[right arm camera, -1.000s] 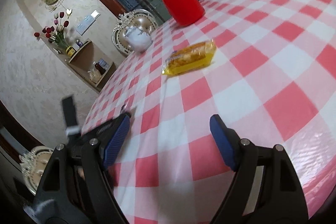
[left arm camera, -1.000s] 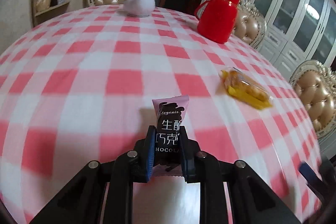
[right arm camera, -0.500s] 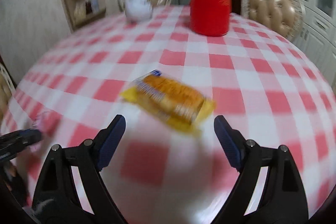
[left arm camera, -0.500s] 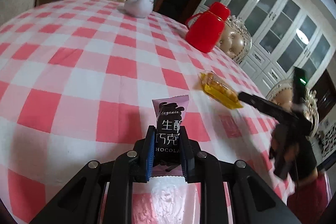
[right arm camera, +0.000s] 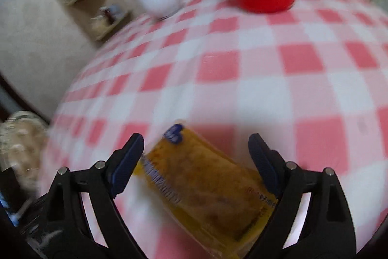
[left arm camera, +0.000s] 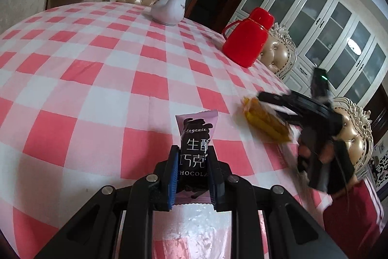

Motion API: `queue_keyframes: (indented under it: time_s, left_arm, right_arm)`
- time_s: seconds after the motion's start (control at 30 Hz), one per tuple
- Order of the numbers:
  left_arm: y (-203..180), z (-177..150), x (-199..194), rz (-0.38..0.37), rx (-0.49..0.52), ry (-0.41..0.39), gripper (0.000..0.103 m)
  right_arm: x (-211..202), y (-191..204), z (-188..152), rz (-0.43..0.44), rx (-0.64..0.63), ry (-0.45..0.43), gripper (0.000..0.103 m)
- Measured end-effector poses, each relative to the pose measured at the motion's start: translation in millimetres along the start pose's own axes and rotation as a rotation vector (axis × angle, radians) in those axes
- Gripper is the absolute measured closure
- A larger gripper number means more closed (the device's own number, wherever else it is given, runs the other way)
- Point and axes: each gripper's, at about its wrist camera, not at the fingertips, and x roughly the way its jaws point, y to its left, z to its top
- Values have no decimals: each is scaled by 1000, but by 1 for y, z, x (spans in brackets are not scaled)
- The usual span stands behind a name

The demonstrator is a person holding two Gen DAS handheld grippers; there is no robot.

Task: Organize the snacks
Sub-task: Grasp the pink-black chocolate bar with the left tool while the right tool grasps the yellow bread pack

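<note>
Checked tablecloth (left arm camera: 97, 69) carries a flask (left arm camera: 245, 40) at 1 o'clock. Left gripper (left arm camera: 192, 163) is clenched on the chocolate (left arm camera: 195, 149); right gripper (right arm camera: 195, 155) is spread wide, straddling the yellow pack (right arm camera: 206, 183) lying diagonally. Centre both pads on the pack's long sides before clamping, avoiding its slippery corners.

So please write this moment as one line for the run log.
left tool: shut on chocolate packet | right tool: open around yellow snack pack | cloth: red flask, white teapot

Left gripper (left arm camera: 191, 170) clamped, right gripper (right arm camera: 196, 157) spread wide
Left jaws pinch a packet (left arm camera: 195, 149); right jaws straddle a pouch (right arm camera: 206, 183) lying between them
</note>
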Motion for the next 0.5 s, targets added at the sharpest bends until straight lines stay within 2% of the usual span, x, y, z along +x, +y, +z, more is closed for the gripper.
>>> queue_keyframes:
  time_s: [0.1,0.23,0.3,0.37,0.43,0.47,0.5]
  left_arm:
    - [-1,-1,3,1,0,15,81]
    - [1,0,3,-10,-11,17,81]
    - [3,0,3,-14,-18,24,81]
    - [2,0,5,-14,-15,29,81]
    - [0,-1,6,-12,-7,37,81]
    - [0,0,7,-12,-4,42,81]
    - [0,0,8,-12,-3,47,81]
  right_arm:
    - [-8,26,-18,-92,-101,0,13]
    - [1,62,-36,-192,-239,55,13]
    - [11,72,-46,-283,-330,94,13]
    - [19,71,-53,-353,-350,128,13]
    - [15,64,-52,-340,-284,99,12]
    - [14,65,-53,-355,-275,79,17]
    - [12,66,-55,-365,-264,55,25]
